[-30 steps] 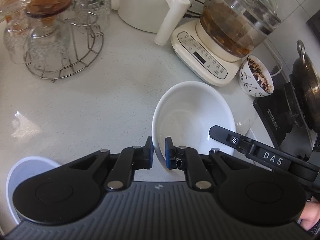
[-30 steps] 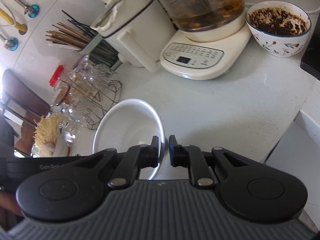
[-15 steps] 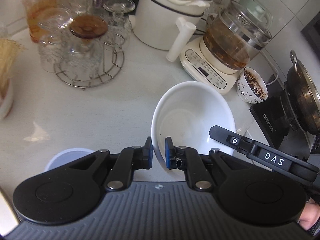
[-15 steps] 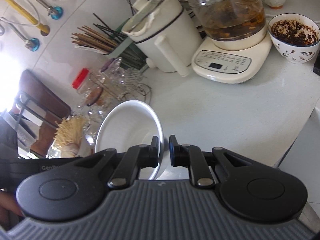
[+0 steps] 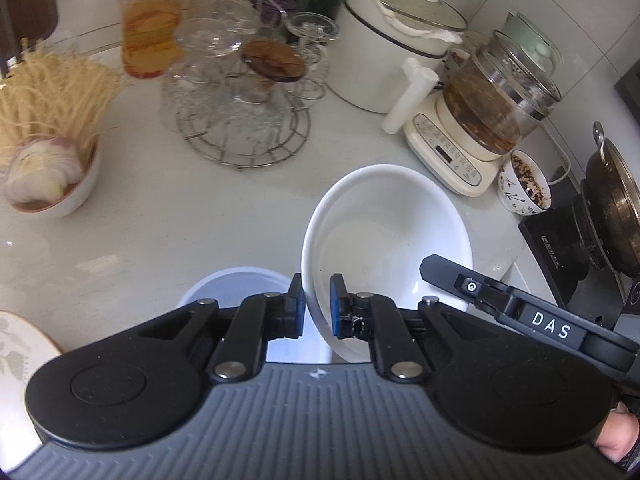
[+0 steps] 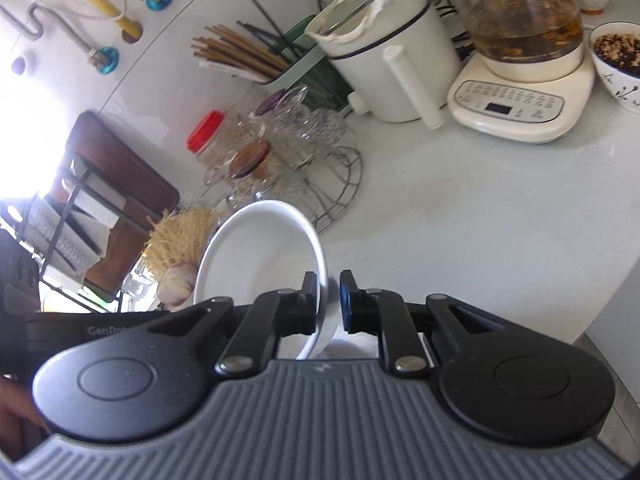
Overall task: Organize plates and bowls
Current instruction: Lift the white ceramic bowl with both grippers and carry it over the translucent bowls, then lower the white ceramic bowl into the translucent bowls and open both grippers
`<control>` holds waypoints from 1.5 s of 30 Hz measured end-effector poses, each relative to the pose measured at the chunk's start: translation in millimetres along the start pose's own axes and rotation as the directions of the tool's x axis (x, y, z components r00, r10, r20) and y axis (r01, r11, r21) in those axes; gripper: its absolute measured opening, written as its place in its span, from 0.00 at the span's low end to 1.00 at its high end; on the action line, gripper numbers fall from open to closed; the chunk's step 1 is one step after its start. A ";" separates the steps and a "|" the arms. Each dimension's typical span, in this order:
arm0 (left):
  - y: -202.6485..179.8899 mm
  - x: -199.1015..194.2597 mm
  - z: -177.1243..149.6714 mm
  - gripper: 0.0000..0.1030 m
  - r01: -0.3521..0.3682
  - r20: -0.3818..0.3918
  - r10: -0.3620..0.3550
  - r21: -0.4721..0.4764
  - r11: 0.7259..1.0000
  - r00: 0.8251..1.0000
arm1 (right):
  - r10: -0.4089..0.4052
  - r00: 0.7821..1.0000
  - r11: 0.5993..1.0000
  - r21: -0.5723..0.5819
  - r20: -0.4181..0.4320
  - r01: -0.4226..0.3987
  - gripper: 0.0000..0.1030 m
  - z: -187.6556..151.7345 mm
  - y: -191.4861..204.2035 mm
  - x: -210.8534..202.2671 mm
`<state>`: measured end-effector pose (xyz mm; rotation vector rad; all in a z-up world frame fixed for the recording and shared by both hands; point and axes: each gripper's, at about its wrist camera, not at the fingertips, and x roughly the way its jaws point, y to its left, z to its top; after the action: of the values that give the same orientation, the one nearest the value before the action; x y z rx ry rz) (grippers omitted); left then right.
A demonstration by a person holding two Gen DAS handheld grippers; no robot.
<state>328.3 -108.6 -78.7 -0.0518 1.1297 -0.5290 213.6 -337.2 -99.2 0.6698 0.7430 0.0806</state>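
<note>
1. My left tool (image 5: 316,306) pinches the near rim of the white bowl (image 5: 384,248), held tilted above the pale tabletop (image 5: 180,220).
2. My right tool (image 6: 329,300) grips the same bowl's opposite rim.
3. Below sits a bluish-white bowl (image 5: 236,284), beside a patterned plate (image 5: 20,344).
4. The room is a crowded kitchen: wire glass rack (image 5: 244,120), white pot (image 5: 384,64), glass kettle (image 5: 492,108), noodle bowl (image 5: 52,184).
</note>
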 end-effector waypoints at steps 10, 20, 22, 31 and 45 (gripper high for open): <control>36.1 -8.3 -15.1 0.13 -0.017 -0.020 0.016 -0.042 0.999 1.000 | -0.001 0.998 1.000 -0.017 -0.059 0.000 0.15 -17.6 22.0 17.5; 66.7 -8.2 -28.7 0.14 -0.022 -0.049 0.018 -0.092 0.995 0.999 | -0.035 0.991 0.998 -0.065 -0.126 0.027 0.15 -33.0 41.7 38.9; 69.9 -6.2 -30.6 0.14 -0.024 -0.062 0.018 -0.095 0.995 0.998 | -0.051 0.989 0.996 -0.086 -0.138 0.039 0.15 -35.9 45.3 41.6; 73.0 1.5 -34.0 0.14 -0.039 -0.092 0.031 -0.084 0.996 0.995 | -0.074 0.990 0.991 -0.118 -0.122 0.059 0.15 -41.1 51.2 41.7; 69.1 0.2 -32.7 0.18 -0.070 -0.090 0.064 -0.072 0.995 0.994 | -0.061 0.996 0.995 -0.085 -0.068 0.055 0.15 -31.0 41.6 37.5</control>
<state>326.0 -40.9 -114.1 -0.0561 1.2326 -0.4322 228.1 -276.6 -113.9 0.5683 0.8226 0.0818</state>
